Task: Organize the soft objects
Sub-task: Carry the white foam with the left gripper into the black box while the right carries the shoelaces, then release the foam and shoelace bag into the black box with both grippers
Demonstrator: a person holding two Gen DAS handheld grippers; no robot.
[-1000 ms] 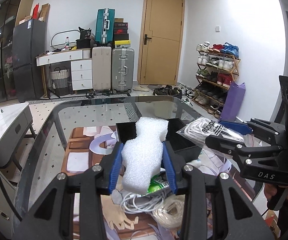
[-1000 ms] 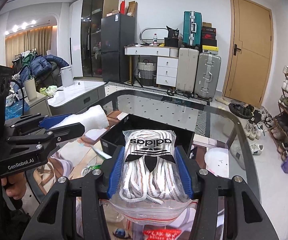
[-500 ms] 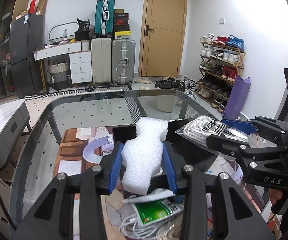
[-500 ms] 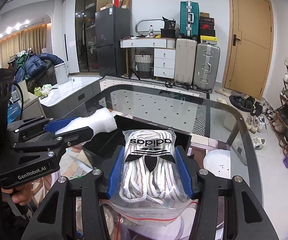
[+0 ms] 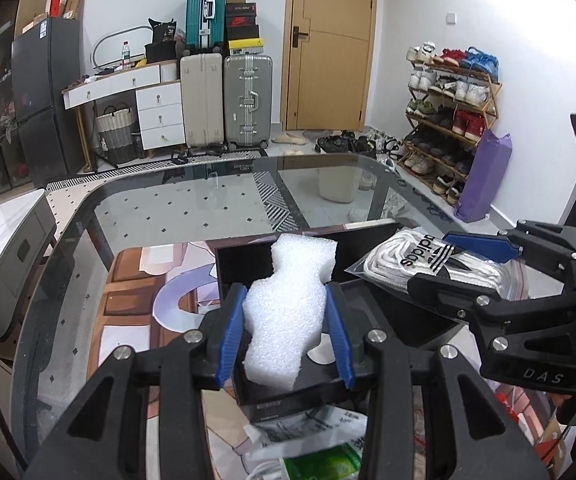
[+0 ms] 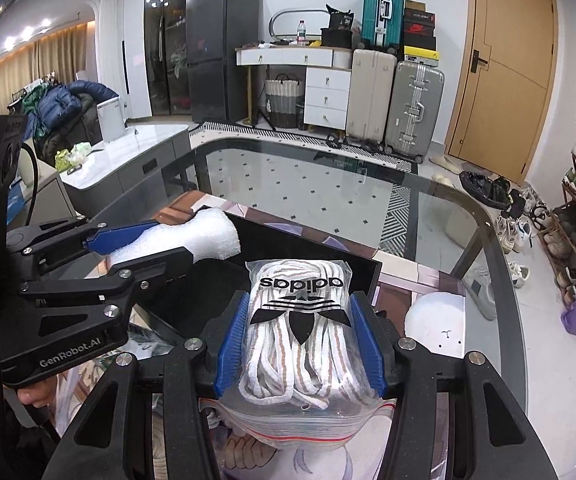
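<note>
A white foam block (image 5: 286, 320) is held between the left gripper (image 5: 286, 334) jaws, a bagged bundle of Adidas laces (image 6: 301, 328) between the right gripper (image 6: 299, 340) jaws. With the black box (image 5: 387, 312) just beyond both jaws, the slippery bag could be dropped outside it.

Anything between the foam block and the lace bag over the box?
Nothing: in the right wrist view only the black box's dark interior shows between the foam block and lace bag.

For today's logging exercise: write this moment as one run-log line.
left gripper: shut on foam block | right gripper: shut on bag of laces | both over black box
</note>
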